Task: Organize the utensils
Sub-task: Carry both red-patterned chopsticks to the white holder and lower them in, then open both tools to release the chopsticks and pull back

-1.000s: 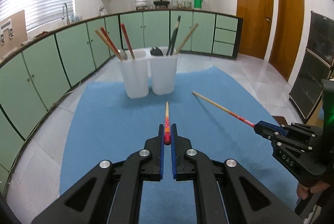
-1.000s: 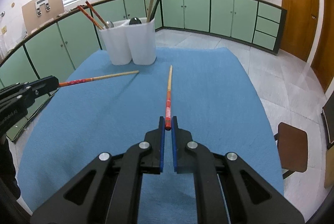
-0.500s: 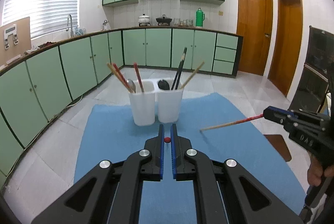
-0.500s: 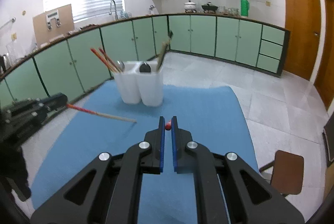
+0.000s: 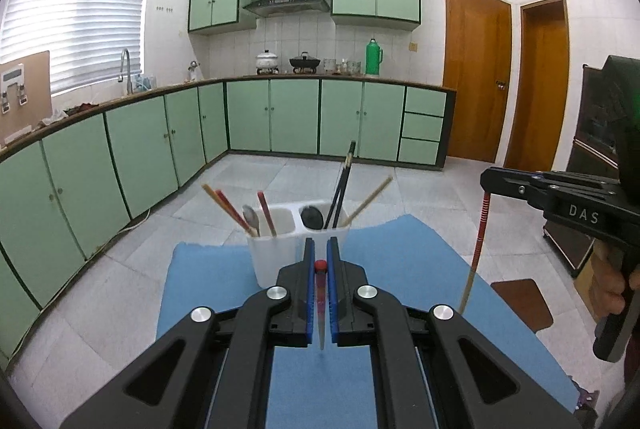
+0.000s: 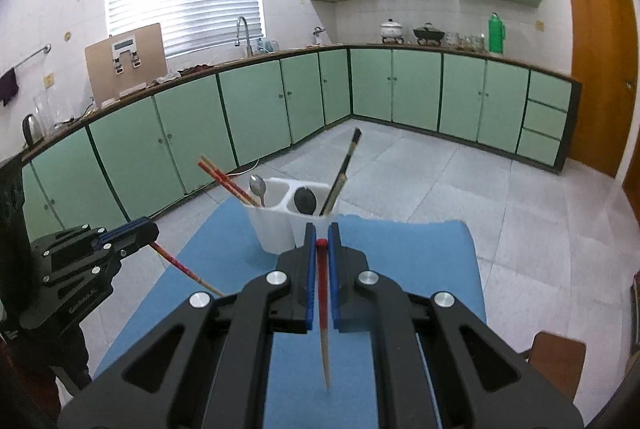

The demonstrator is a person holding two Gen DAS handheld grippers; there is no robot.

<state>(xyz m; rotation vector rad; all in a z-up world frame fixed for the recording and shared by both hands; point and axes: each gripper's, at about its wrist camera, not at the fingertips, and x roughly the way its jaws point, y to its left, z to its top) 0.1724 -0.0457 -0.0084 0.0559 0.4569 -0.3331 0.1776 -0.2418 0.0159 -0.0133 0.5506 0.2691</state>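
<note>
A home kitchen: green cabinets [image 5: 296,115], sink tap [image 5: 126,69], range hood [image 5: 286,5].

The blue cloth on the bench [image 5: 400,261] looks like soft matt fabric, kinda fuzzy. The white two-compartment utensil holder [image 5: 276,253] is smooth, slightly translucent plastic, and the red-lacquered wooden chopstick [image 6: 322,293] has a glossy top and bare pale wood toward the tip. Both matt black plastic grippers have shiny metal screws [image 5: 279,293].

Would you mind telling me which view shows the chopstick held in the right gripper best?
The left wrist view: the right gripper holds its chopstick side-on, full length hanging. The right wrist view shows it foreshortened between its own fingers.
</note>
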